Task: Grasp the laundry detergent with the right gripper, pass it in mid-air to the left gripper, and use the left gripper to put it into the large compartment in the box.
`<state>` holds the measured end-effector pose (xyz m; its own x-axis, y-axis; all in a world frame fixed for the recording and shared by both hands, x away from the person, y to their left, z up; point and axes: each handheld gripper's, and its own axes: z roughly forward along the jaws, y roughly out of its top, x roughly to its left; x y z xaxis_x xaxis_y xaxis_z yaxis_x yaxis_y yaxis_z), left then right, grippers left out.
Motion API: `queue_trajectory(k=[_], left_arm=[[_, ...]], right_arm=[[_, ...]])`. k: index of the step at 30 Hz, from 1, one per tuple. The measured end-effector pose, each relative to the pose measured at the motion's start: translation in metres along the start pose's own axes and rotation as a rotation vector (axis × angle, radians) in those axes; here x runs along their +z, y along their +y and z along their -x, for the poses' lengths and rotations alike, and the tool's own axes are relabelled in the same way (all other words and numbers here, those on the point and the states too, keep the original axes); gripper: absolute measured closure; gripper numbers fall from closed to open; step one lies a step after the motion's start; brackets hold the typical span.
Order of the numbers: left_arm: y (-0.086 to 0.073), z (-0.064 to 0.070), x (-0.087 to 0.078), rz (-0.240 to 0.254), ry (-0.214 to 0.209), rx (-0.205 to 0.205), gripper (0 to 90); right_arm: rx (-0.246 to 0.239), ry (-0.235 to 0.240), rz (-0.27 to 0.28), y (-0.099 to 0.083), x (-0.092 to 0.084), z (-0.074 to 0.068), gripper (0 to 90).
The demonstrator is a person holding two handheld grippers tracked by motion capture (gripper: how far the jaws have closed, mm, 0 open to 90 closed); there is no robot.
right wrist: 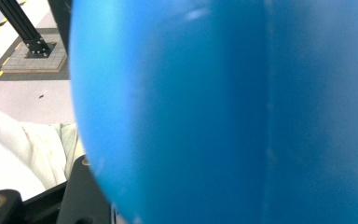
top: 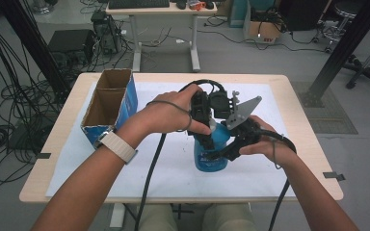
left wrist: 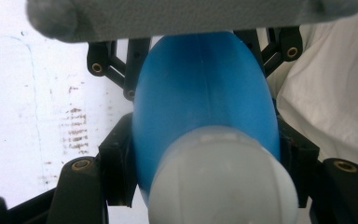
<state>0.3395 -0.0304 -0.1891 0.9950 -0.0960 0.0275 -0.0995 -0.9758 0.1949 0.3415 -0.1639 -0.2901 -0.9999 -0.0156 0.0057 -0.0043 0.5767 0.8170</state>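
Note:
A blue bottle [top: 211, 156] with a white cap [top: 218, 128] is held upright over the white sheet, near the table's front middle. My left gripper [top: 207, 131] comes down from above, and in the left gripper view its pads [left wrist: 116, 165] press both sides of the bottle [left wrist: 205, 93] just behind the cap [left wrist: 219, 186]. My right gripper [top: 223, 152] reaches in from the right and is shut around the bottle's body. In the right gripper view the bottle's blue wall [right wrist: 214, 116] sits very close, hiding the jaw tips.
An open cardboard box [top: 107, 103] with blue sides stands at the table's left. A white sheet [top: 173, 168] covers most of the wooden table [top: 53, 144]. Behind the table are a desk [top: 159, 9], cables and black frame posts [top: 342, 43].

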Motion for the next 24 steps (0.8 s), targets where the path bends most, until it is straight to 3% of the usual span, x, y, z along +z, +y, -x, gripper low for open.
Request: queue_trajectory(k=[24], left_arm=[[-0.004,0.0005,-0.0051,0.001,0.004,0.0,37.2]], right_arm=[[-0.004,-0.005,-0.012,0.0074,0.0016,0.0004,42.4]])
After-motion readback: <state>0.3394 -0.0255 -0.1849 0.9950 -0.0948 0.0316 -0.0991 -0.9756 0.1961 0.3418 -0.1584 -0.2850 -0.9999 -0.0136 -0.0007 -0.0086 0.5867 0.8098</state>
